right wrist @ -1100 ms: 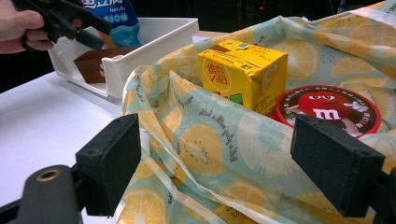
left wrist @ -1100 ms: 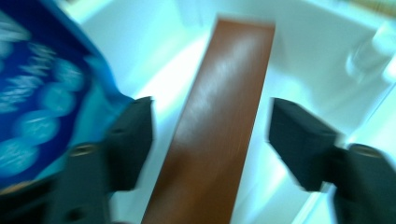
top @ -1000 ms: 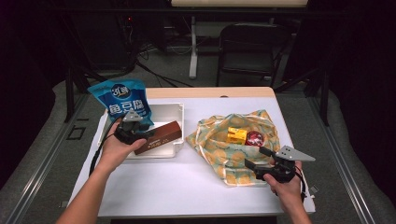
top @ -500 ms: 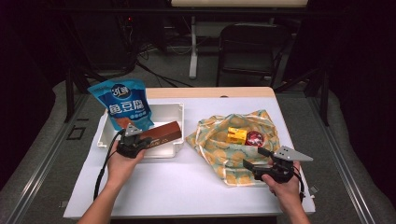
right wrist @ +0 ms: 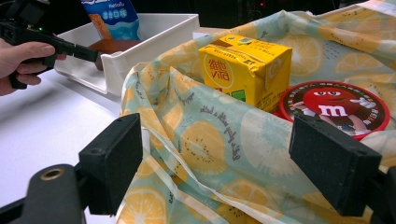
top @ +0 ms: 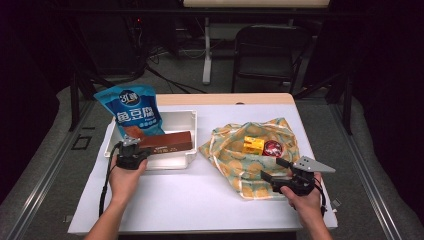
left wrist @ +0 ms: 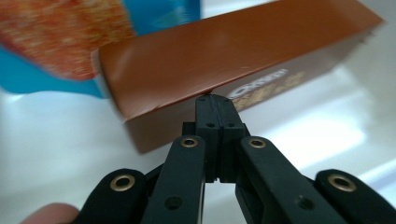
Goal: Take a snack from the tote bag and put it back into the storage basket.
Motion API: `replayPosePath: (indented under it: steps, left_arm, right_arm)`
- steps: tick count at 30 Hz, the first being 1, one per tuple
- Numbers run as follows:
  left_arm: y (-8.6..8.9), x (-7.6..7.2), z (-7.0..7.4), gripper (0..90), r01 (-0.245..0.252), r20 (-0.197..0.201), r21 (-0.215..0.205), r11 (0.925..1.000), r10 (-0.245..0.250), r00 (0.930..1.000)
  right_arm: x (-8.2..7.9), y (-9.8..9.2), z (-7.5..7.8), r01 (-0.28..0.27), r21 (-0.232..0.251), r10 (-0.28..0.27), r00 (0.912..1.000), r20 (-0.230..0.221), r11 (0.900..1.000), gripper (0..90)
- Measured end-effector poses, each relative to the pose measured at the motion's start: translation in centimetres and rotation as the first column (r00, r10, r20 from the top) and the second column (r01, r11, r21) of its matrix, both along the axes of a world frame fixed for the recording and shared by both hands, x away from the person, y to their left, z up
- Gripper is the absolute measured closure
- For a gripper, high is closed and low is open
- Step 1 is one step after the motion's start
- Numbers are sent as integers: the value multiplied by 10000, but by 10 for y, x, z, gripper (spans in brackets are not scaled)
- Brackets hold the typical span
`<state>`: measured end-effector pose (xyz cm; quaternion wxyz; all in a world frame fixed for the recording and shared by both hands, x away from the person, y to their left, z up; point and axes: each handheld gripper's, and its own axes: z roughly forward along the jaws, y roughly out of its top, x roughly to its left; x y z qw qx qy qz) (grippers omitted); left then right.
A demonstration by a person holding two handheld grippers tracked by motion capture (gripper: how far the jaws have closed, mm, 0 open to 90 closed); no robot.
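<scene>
The right tool [top: 274, 170] is nearest, low on the right side of the white worktop [top: 200, 190]. Its jaws stand wide open and hold nothing. They point at the lemon-print cloth bag [top: 235, 160], which lies spread on the worktop. In the right gripper view the bag's folded edge lies between the two open pads but they do not press on it.

On the bag, a little farther, stands a yellow Vita drink carton [right wrist: 243, 70], and just beside it lies a round red M&M's tin [right wrist: 334, 107].

On the left side, the left tool [top: 131, 142] is at the near left corner of the white plastic bin [top: 192, 145]. Its jaws are fully closed against each other, with nothing between them. In the left gripper view the closed tip is just under the near edge of the brown box [left wrist: 224, 60]; I cannot tell if it touches. This brown box lies in the bin, along its near wall.

Behind the box, a blue snack bag [top: 131, 112] leans out over the bin's far left corner.
</scene>
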<state>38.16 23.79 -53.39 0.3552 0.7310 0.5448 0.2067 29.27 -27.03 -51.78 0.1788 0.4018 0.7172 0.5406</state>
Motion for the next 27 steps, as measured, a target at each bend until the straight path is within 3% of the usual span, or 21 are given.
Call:
replayPosePath:
  steps: [2,5,8,14,22,27]
  left_arm:
    - [4,0,1,900,-209,4,-364,9991,209,9998]
    - [-3,-4,7,900,-71,495,-571,9983,99,9987]
    - [-20,-5,12,900,276,747,-739,9969,-221,9970]
    - [-59,10,20,900,728,920,-1111,9911,-627,9938]
    - [-107,27,18,900,1234,821,-1021,9871,-1153,9899]
    - [-121,34,16,900,1313,585,-1228,9837,-1249,9904]
  right_arm:
    - [0,0,0,-2,-24,2,10000,-5,10000,172]
    - [0,0,0,11,-6,-11,10000,-7,10000,172]
    - [0,0,0,30,28,-30,10000,-10,10000,172]
    - [-1,1,0,53,2,-53,10000,-22,10000,169]
    - [0,-2,0,68,71,-67,10000,-55,10000,167]
    - [-1,-2,0,107,58,-106,9999,-66,9999,166]
